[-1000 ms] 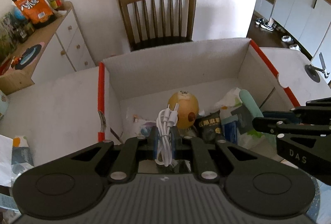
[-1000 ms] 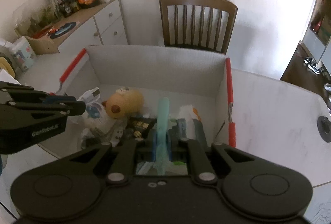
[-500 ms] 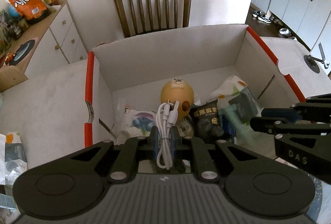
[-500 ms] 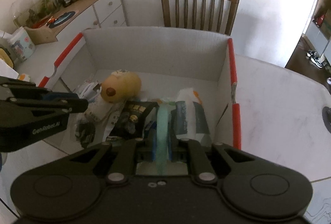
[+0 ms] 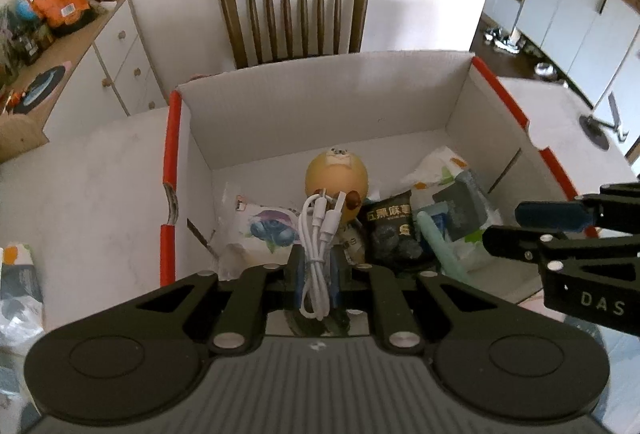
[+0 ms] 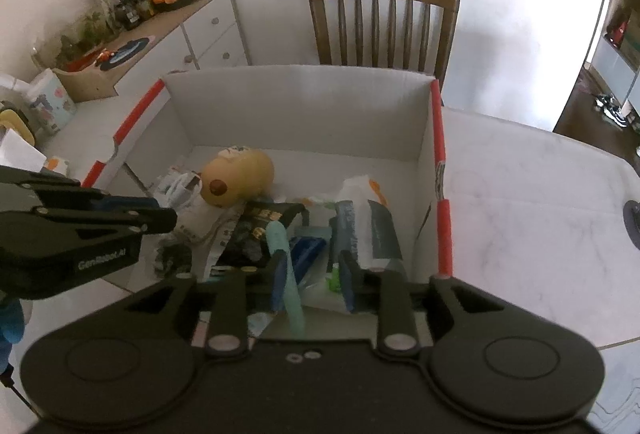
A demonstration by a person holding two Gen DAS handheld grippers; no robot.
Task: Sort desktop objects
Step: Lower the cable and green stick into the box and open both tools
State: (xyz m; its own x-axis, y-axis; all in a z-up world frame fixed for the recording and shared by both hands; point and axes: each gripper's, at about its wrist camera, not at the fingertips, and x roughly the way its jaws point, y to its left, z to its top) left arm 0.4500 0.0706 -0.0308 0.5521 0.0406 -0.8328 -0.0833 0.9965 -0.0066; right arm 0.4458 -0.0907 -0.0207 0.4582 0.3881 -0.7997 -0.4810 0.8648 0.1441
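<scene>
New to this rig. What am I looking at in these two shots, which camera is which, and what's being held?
There is no robot arm here: a person holds one two-finger gripper in each hand, and each carries a fisheye camera looking forward along its fingers.

The left wrist view shows the left gripper shut on a coiled white cable. The right wrist view shows the right gripper open, with a teal stick leaning against its left finger.

Both hover over a white cardboard box with red edges, on a pale table. Inside lie a yellow plush toy, a black snack packet and other packets.
</scene>
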